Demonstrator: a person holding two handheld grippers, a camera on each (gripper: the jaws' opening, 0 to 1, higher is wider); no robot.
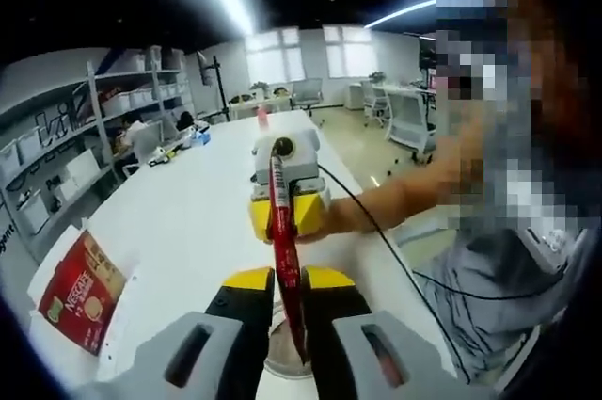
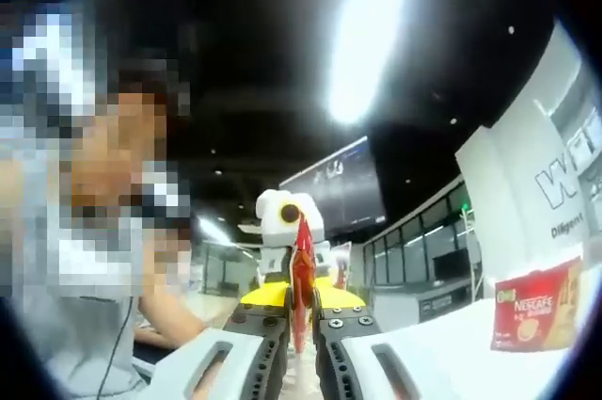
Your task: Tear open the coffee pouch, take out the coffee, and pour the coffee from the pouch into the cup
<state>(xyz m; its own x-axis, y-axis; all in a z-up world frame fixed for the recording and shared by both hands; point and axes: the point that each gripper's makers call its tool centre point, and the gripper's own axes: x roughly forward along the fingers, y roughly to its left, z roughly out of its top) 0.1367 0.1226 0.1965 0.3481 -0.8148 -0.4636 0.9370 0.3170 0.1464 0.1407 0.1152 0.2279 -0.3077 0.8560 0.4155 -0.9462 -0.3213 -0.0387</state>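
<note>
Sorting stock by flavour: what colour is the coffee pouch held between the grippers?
Red; the coffee pouch shows best in the left gripper view.

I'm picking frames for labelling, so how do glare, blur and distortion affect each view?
Left gripper view: sharp enough, ceiling strip lights blown out, fisheye bending the table; the sachet between both grippers and the Nescafe box read clearly. Right gripper view: softer and darker, one big ceiling glare patch; the sachet and box are blurred but recognisable.
</note>
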